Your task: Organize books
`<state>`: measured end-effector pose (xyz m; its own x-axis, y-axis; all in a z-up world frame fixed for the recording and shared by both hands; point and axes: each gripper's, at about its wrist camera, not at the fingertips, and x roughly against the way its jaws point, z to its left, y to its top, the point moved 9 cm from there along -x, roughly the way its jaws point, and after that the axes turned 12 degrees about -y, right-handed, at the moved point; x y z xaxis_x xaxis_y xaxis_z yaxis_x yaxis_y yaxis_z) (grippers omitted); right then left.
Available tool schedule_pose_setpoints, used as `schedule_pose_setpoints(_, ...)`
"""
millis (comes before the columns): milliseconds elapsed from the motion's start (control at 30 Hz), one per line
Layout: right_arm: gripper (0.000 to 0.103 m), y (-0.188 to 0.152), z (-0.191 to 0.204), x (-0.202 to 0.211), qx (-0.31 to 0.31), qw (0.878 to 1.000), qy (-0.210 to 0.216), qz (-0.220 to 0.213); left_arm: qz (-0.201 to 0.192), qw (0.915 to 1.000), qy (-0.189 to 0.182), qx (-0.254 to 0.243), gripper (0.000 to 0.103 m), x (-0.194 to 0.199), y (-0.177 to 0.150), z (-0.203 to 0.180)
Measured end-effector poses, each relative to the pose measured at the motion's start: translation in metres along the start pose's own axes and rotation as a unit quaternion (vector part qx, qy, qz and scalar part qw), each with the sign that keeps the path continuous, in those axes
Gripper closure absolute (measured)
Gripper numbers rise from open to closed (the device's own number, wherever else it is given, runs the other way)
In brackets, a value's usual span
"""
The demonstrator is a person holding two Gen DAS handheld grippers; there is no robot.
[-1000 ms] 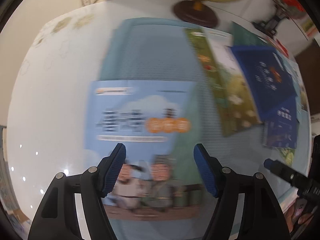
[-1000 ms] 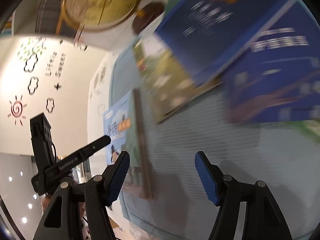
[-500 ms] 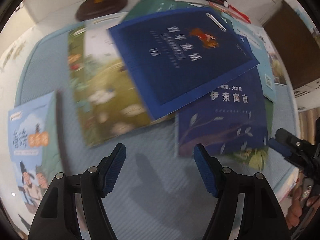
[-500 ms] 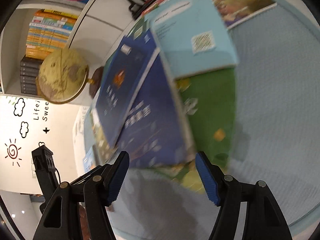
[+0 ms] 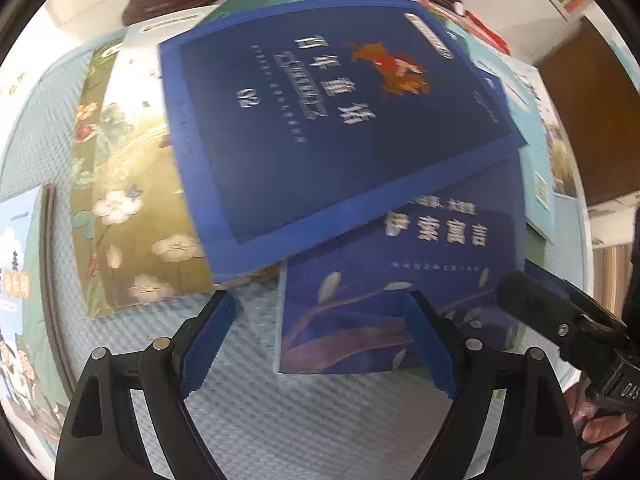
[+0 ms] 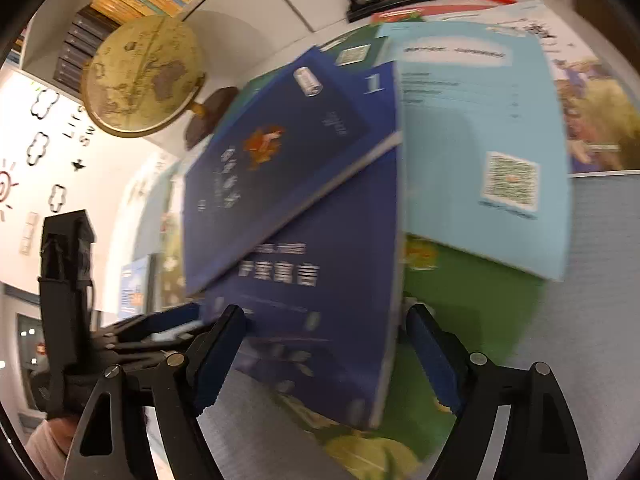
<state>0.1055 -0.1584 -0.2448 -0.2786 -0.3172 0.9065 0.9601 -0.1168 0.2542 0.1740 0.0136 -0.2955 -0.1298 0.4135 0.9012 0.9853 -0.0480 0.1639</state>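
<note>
Both grippers, left (image 5: 316, 344) and right (image 6: 324, 356), have spread jaws, holding nothing. Pulling the lower navy book (image 5: 400, 280) could drag the blue book (image 5: 328, 120) lying on it.

Top book (image 5: 328, 128) overlaps fable book (image 5: 400, 292) (globe (image 6: 140, 76) behind).

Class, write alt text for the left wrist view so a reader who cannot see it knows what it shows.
Open left tongs hang empty over a loose pile of books on a pale blue mat. A dark blue book lies askew on top, overlapping a floral book and a navy book with leaves.
</note>
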Motion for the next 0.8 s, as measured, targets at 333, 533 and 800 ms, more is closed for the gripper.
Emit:
schedule_pose_setpoints(333, 0.020, -0.021, -0.006, 0.007, -0.046, 0.995, 0.074, 0.055, 0.019, 0.9988, -0.044, -0.003, 0.021, -0.018, -0.020, -0.057)
schedule_pose_setpoints(533, 0.031, -0.034, -0.043, 0.028, -0.069, 0.994, 0.068, 0.055, 0.039, 0.9965, -0.065, -0.034, 0.022, -0.037, -0.039, -0.098)
schedule_pose_setpoints(800, 0.033, -0.050, -0.098, 0.061, -0.084, 0.995, 0.034, 0.042, 0.035, 0.9957, -0.036, -0.077, 0.022, -0.051, -0.052, -0.127)
